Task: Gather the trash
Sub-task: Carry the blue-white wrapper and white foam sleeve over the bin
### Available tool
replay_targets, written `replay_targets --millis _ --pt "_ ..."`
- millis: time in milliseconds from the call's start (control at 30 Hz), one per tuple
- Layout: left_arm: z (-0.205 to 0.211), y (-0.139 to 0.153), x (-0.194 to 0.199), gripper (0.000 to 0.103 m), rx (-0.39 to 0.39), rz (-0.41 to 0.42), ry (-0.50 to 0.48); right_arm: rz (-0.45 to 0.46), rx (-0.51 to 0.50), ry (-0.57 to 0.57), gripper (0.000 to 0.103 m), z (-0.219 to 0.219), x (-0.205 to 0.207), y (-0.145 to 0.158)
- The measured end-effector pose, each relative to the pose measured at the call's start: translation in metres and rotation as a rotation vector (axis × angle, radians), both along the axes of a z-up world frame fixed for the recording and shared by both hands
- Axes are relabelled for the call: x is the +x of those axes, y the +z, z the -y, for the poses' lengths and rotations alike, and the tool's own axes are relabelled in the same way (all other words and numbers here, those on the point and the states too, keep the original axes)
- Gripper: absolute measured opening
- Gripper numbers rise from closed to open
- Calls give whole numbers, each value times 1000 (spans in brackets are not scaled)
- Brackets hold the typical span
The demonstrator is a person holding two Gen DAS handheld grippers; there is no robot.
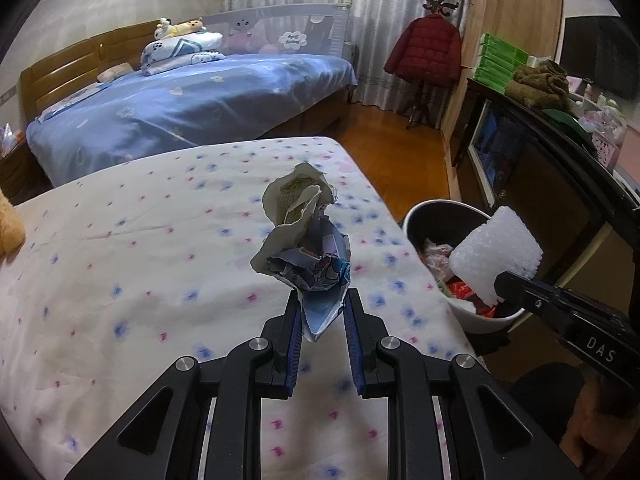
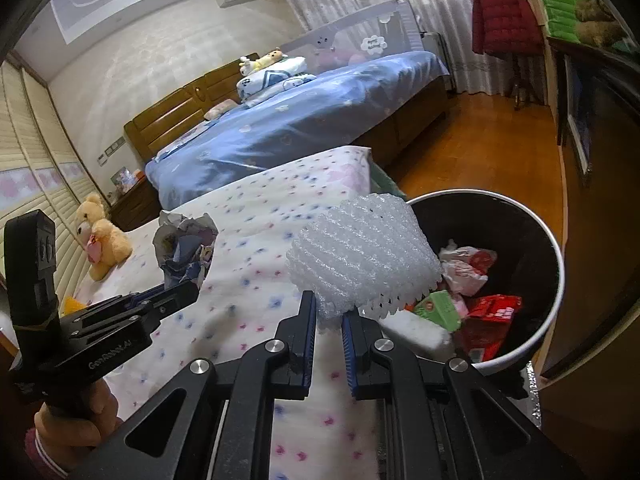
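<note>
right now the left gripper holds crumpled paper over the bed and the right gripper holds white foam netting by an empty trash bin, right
Not quite: the trash bin is not empty. The right wrist view shows red and green wrappers already inside. The rest stands: the left gripper holds the crumpled paper over the bed, and the right gripper holds the white foam netting.

Left gripper (image 1: pixel 322 304) pinches a crumpled paper wad (image 1: pixel 301 240) mid-frame above the floral bed (image 1: pixel 120 260). At right, the right gripper (image 1: pixel 504 284) holds white foam netting (image 1: pixel 492 258) over the trash bin (image 1: pixel 424 216).

Crumpled paper wad (image 1: pixel 304 240) held above bed; white foam net (image 2: pixel 360 258) over bin (image 2: pixel 554 240)
</note>
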State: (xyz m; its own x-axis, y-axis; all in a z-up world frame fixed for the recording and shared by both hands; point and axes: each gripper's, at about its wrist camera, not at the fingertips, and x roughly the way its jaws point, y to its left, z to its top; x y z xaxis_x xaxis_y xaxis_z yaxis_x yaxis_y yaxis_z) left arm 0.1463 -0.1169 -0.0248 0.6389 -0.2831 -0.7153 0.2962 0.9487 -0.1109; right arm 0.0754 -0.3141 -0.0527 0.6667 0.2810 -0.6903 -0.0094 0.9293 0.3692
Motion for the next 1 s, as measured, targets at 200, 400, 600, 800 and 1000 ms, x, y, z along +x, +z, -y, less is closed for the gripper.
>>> replay_targets --millis 200,400,600,800,1000 --pt "13 3 2 19 3 7 -23 -3 -1 -28 12 14 -4 0" --pt "26 4 5 19 8 9 -48 -5 -6 -54 12 28 -6 0" --pt "37 4 7 19 15 10 -67 -9 -7 -76 12 38 -7 -2" --pt "46 4 8 19 21 9 -85 -17 -9 -95 12 47 -9 -4" --pt "56 5 9 19 27 10 -103 -22 -12 -111 12 56 -10 -6"
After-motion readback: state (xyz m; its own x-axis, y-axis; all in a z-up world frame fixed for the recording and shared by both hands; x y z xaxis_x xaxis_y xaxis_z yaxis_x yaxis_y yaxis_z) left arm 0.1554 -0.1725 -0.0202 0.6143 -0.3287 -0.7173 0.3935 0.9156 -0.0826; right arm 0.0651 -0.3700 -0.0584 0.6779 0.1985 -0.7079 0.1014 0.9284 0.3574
